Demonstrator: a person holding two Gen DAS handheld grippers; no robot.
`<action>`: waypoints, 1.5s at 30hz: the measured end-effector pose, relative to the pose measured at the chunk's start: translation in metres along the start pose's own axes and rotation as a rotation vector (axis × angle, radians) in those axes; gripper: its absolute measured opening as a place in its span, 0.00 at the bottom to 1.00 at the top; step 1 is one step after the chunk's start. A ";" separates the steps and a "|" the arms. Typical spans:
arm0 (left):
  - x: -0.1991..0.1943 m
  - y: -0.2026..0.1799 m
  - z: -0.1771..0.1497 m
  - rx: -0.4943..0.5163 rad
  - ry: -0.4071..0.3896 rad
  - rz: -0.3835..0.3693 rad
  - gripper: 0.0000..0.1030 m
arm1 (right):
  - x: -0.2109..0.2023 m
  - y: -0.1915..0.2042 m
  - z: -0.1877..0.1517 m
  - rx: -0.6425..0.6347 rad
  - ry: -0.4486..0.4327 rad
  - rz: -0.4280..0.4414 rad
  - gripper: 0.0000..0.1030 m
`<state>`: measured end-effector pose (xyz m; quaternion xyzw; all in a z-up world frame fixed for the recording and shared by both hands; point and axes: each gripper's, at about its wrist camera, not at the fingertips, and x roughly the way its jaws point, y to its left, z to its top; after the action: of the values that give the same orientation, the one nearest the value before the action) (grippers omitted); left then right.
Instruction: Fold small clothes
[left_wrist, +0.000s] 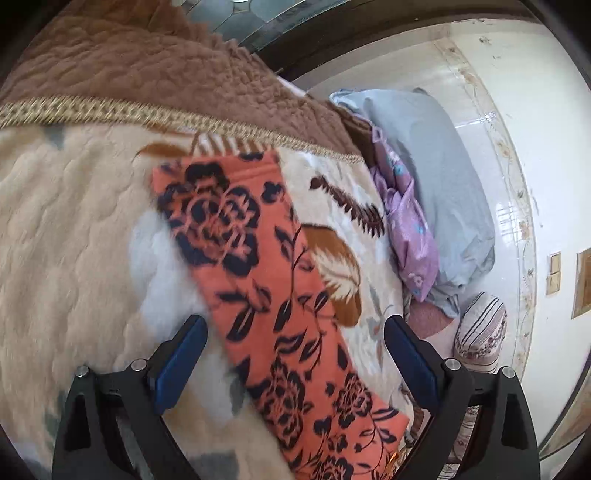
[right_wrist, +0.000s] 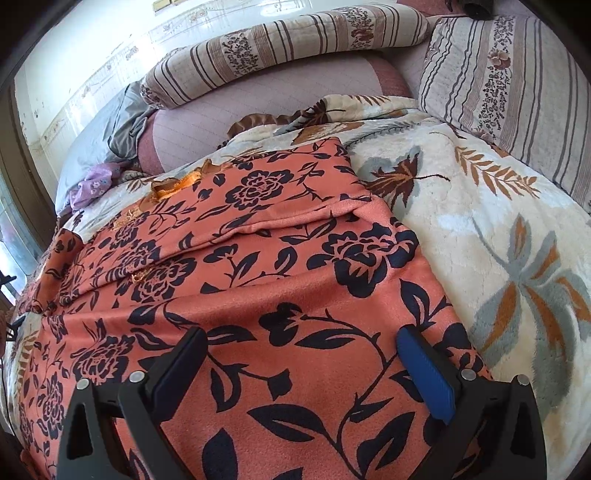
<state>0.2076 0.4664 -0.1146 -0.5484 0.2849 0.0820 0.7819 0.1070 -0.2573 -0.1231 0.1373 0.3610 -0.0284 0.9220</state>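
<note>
An orange garment with black roses (left_wrist: 266, 280) lies flat on a cream leaf-patterned blanket (left_wrist: 74, 229). In the left wrist view it runs as a long strip from upper left to lower right, and my left gripper (left_wrist: 295, 328) hovers open over its lower part, fingers either side of the strip. In the right wrist view the same orange garment (right_wrist: 258, 266) spreads wide, with a folded layer across its far half and an orange trim at its left edge. My right gripper (right_wrist: 301, 339) is open just above the near part of the cloth, holding nothing.
A grey cloth (left_wrist: 436, 177) and a lilac flowered cloth (left_wrist: 410, 236) are heaped by the bed's far edge. A brown fleece cover (left_wrist: 147, 66) lies beyond the blanket. Striped pillows (right_wrist: 509, 81) and a striped bolster (right_wrist: 280, 44) line the head, with a white tiled wall (left_wrist: 546, 147) behind.
</note>
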 end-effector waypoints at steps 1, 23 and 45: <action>0.001 0.000 0.005 0.003 -0.013 -0.012 0.93 | 0.001 0.001 0.000 -0.004 0.001 -0.006 1.00; -0.069 -0.330 -0.275 1.137 -0.092 -0.176 0.07 | 0.001 0.001 -0.001 -0.003 -0.006 -0.004 1.00; 0.048 -0.137 -0.283 0.745 0.123 0.240 0.86 | -0.032 -0.022 0.064 0.287 0.005 0.292 0.99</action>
<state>0.2067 0.1491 -0.0961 -0.1937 0.4033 0.0308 0.8938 0.1218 -0.2969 -0.0615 0.3180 0.3318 0.0547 0.8865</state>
